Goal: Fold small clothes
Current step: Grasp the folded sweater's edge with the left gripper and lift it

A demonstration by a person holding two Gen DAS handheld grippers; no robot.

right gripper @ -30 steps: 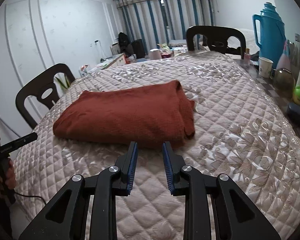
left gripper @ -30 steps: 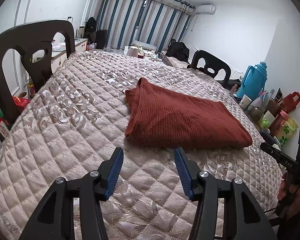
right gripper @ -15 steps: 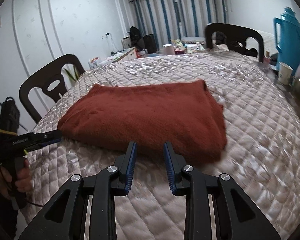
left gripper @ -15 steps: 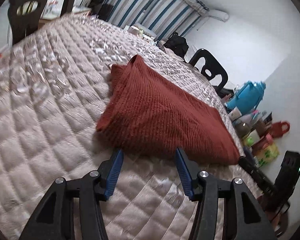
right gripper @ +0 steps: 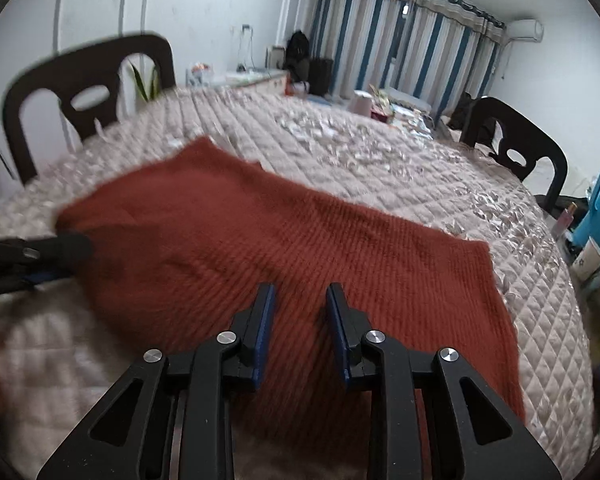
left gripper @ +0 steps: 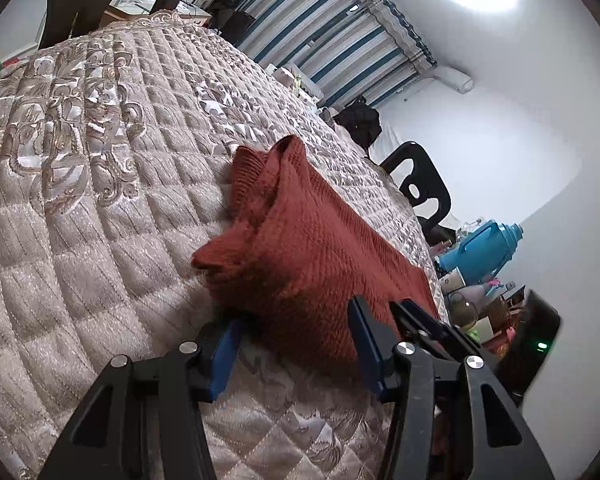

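While both claws gape unclenched, the left claw straddles the rust knit garment's short end; the right claw sits mid-length.

Rust-red ribbed knit garment, folded into a rough rectangle, lies flat on the quilted beige table cover. Several layers stacked. In the left wrist view the near-left corner bunches up into a raised fold, layer edges visible along the far end. Long axis runs left-right in the right wrist view; right edge is slightly slanted.
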